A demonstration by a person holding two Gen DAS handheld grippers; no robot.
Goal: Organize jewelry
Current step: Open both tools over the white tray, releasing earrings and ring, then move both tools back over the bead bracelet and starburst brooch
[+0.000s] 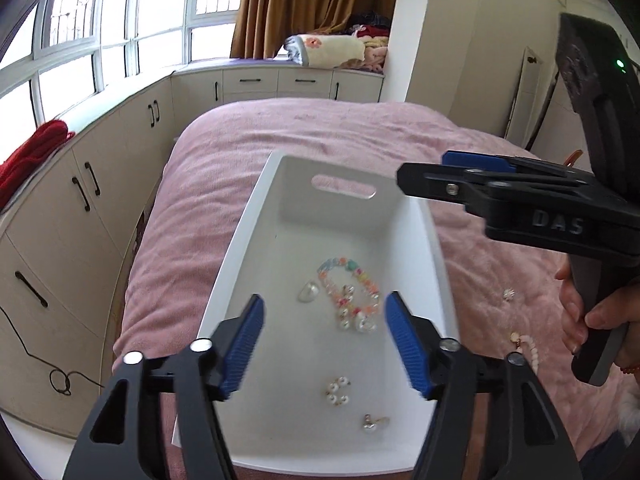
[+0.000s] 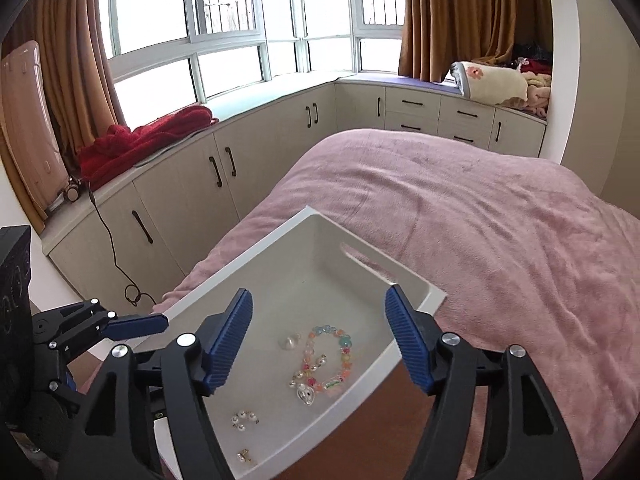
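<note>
- Left gripper (image 1: 324,344): jaws spread, nothing between them, above the white tray (image 1: 256,208).
- Right gripper (image 2: 320,340): released, empty.
- Bead bracelet (image 1: 352,292) lies mid-tray; pearl earrings (image 1: 338,390) at its 6 o'clock.

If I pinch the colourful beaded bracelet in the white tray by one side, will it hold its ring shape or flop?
The beaded bracelet lies in a loose, uneven loop of many small separate beads, so it will probably sag and dangle. It looks light. The glossy rounded beads may slip from the ribbed fingers, and on the smooth white tray a push would likely slide it.
</note>
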